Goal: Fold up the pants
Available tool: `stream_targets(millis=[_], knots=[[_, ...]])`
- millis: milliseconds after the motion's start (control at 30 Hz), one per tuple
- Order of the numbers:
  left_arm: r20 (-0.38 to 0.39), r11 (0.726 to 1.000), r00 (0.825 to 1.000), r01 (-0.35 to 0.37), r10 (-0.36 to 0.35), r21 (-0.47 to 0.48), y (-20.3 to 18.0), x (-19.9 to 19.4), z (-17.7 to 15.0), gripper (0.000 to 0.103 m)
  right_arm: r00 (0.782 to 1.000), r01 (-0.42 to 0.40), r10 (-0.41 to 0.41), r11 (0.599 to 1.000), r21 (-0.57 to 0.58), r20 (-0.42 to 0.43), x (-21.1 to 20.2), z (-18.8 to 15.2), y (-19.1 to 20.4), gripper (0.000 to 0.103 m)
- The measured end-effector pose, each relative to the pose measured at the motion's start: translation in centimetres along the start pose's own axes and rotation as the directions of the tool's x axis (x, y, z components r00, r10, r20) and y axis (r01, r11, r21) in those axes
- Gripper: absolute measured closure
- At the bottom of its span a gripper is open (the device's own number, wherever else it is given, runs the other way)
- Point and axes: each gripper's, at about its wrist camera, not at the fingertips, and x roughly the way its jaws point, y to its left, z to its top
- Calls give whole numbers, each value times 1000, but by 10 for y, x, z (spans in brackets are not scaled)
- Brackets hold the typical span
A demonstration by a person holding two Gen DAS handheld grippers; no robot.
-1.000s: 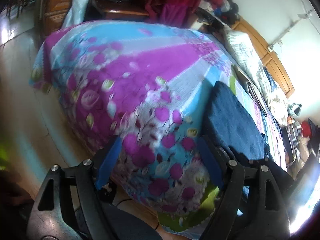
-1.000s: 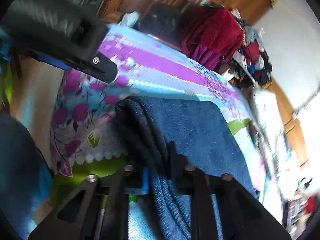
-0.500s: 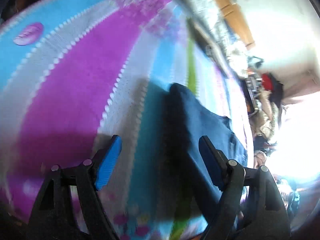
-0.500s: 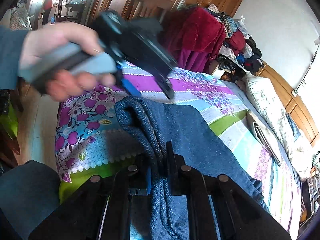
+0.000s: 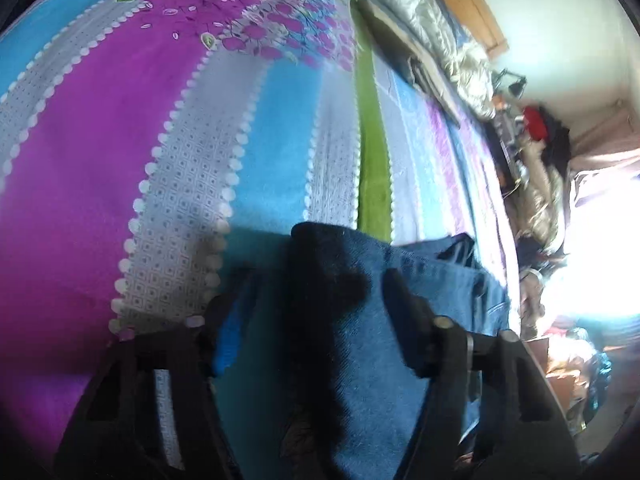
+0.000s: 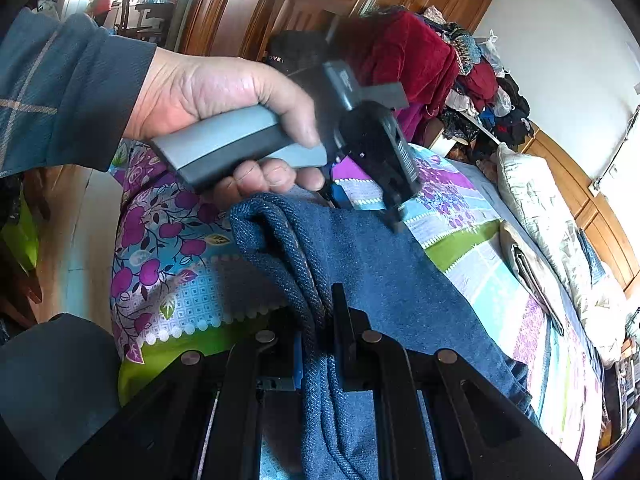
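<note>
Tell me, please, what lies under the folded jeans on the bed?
The jeans lie on the floral bedsheet, whose green stripe runs beneath them. Whatever the denim covers is hidden.

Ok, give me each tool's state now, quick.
Left tool: open, straddling the pants' folded edge, not gripping.
Right tool: shut on the pants.
</note>
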Motion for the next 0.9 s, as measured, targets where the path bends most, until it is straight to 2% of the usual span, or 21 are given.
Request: stream_targets(millis=[33,67,200,367,500,567,667,767,800,867,900], knots=[[-2,1000,1000,-10,10,14,-1,2,-1,77,1000,-1,1,1000,5,-1,0,0,-1,90],[-9,1000,1000,12,-11,20,-1,1,-2,80,1000,-3,3,1000,10,-1,0,0,-1,90],[24,999,1000,-15,14,51,-7,-5,-3,86,1000,-3,3,1000,15,4,-2,-2,-5,90],[67,999,998,-8,5,49,-22,-19,4,88,999,26,-29,996,81,39,-24,-5,-29,90],[114,995,993,-35,23,98,-67,-31,12,88,995,51,-67,977,207,69,-56,-15,-59,90],[136,991,991,-38,20,127,-89,-35,14,88,993,44,-74,954,296,88,-75,-26,-76,90],[163,981,987,-39,8,189,-140,-37,16,88,990,12,-73,895,446,120,-106,-49,-107,91],[172,965,985,-47,2,258,-190,-29,14,88,985,-33,-78,796,604,156,-140,-82,-139,93],[174,958,985,-56,6,280,-206,-23,14,88,983,-44,-86,750,660,163,-152,-97,-152,96],[169,948,985,-70,17,309,-233,-8,12,88,980,-60,-95,691,721,173,-169,-121,-171,100],[163,944,986,-78,26,320,-245,1,11,88,977,-70,-109,641,765,181,-183,-141,-183,102]])
